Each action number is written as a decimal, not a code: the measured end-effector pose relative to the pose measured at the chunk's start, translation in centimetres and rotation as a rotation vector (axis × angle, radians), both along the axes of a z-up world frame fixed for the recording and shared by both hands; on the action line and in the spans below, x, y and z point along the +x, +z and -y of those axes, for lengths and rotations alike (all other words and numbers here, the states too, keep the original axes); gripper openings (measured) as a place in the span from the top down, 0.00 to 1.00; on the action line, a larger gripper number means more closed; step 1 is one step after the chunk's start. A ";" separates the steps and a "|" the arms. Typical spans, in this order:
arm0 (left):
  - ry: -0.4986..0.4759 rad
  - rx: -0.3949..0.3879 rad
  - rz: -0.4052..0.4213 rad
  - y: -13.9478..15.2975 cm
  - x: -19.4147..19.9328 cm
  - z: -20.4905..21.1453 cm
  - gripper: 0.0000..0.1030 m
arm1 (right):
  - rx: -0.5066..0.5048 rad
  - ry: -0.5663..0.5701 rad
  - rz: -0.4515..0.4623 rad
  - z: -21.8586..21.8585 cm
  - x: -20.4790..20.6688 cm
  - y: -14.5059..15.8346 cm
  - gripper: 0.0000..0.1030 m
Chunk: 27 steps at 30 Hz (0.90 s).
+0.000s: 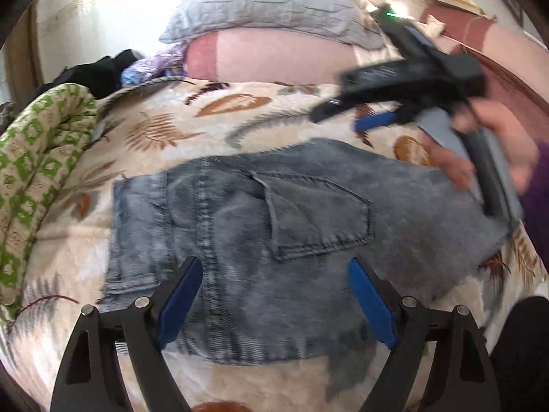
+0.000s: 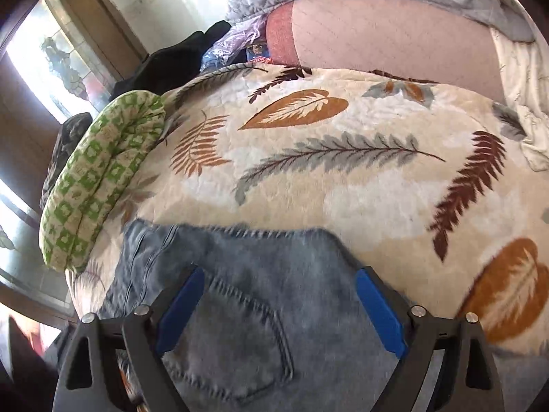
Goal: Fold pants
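Observation:
Grey-blue jeans [image 1: 308,206] lie folded into a compact rectangle on a cream blanket with a leaf print [image 1: 164,110], back pocket facing up. In the left wrist view my left gripper [image 1: 274,267] hovers over their near half, open, with nothing between the blue pads. My right gripper [image 1: 343,116], blurred and held by a hand [image 1: 487,127], is above the jeans' far right corner. Seen from the right wrist, the right gripper [image 2: 279,276] stands open over the jeans [image 2: 240,309] near their far edge, clear of the cloth.
A rolled green-patterned quilt [image 1: 41,158] [image 2: 103,178] lies along the left edge of the bed. At the head are a pink pillow [image 1: 274,58] [image 2: 394,37], a grey quilted cover [image 1: 267,3] and dark clothes [image 2: 171,58]. The blanket [image 2: 343,189] beyond the jeans is bare.

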<state>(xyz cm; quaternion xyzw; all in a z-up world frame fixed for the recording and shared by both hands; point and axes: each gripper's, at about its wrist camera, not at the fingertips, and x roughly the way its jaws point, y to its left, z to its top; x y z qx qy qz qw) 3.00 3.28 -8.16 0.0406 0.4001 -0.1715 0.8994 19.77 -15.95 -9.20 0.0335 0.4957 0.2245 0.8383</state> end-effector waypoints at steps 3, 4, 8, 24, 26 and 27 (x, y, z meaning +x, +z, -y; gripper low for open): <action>-0.033 0.005 -0.015 -0.6 0.0 0.2 0.15 | 0.006 0.004 -0.053 -0.2 2.0 -1.2 0.35; -0.039 -0.002 -0.021 -0.7 0.1 0.1 0.15 | -0.001 0.000 -0.070 -0.3 2.7 -1.7 0.38; -0.043 -0.060 -0.066 -1.1 0.7 -0.6 0.15 | -0.045 0.002 -0.085 -0.7 4.3 -2.8 0.38; -0.096 -0.084 -0.114 -1.7 0.9 -0.7 0.47 | -0.172 0.055 -0.159 -2.0 5.4 -4.7 0.88; -0.091 -0.101 -0.120 -1.6 1.0 -1.0 0.47 | -0.171 0.045 -0.132 -1.7 5.3 -4.3 0.90; -0.088 -0.107 -0.121 -1.6 1.0 -1.1 0.47 | -0.171 0.042 -0.121 -1.6 5.3 -4.0 0.90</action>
